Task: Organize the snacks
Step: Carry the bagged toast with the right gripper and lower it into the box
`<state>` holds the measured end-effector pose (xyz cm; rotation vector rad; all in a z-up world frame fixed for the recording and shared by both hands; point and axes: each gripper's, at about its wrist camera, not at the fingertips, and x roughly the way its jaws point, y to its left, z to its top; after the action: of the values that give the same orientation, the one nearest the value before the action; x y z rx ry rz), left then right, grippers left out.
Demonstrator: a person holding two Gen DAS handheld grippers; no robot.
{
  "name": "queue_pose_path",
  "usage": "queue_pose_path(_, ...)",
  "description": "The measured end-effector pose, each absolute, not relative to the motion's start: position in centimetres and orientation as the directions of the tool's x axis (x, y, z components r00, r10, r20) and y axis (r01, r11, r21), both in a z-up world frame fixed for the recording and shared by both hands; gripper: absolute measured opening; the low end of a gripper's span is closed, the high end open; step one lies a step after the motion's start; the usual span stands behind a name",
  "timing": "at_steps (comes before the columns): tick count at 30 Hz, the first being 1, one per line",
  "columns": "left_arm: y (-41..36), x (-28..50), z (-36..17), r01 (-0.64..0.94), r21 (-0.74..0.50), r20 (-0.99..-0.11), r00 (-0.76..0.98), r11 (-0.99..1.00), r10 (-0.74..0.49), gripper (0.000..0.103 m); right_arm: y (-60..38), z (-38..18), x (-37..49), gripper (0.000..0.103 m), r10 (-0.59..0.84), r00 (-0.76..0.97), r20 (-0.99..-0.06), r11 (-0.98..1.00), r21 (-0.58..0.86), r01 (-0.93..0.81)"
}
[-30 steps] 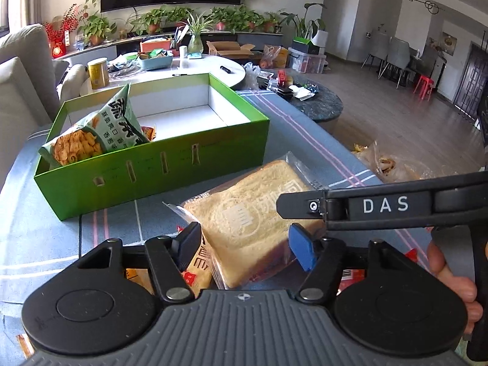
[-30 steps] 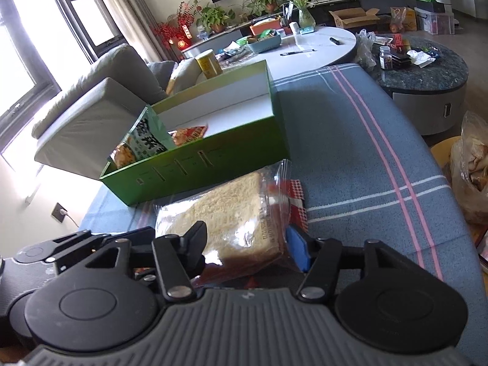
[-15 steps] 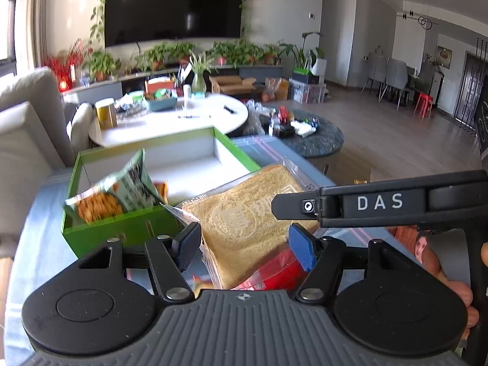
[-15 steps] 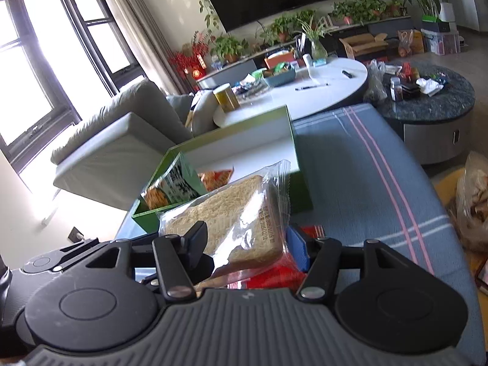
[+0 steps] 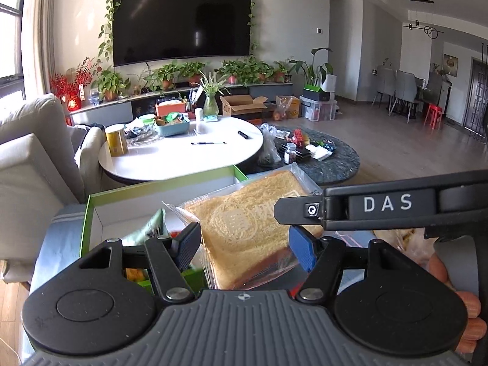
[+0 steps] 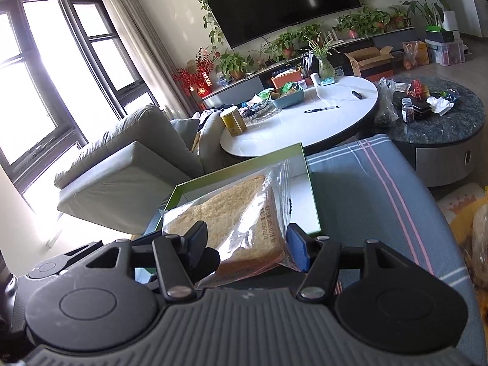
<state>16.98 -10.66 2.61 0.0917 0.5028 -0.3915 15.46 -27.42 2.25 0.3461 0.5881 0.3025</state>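
Bread bag (image 6: pixel 244 216) clamped btwn both grippers.

both wrist views close, facing tv wall (image 5: pixel 181 21); share green box (image 6: pixel 244 167).

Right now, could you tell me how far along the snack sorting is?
Done: a green snack bag already sits in the green box. In hand: the bagged bread is lifted, tilted, in front of the box, held between the fingers of both the left gripper and the right gripper. Left: set the bread in the box; another bag waits at the right edge.
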Motion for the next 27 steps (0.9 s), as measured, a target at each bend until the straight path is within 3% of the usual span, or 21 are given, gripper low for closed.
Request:
queue_pose_path(10,-11.3,23.4,2.6,0.346,0.007,-0.495,0.816,0.938,-0.298,0.061,-28.0,1.9,21.0,0.06,0.412,0.786,-0.46,0.868,0.46,-0.186)
queue_pose_path(27,-12.3,33.7,-2.5,0.312,0.05,-0.611,0.761,0.949,-0.218,0.061,-27.5,-2.4,29.3,0.06,0.395,0.729,-0.558,0.875,0.47,-0.114)
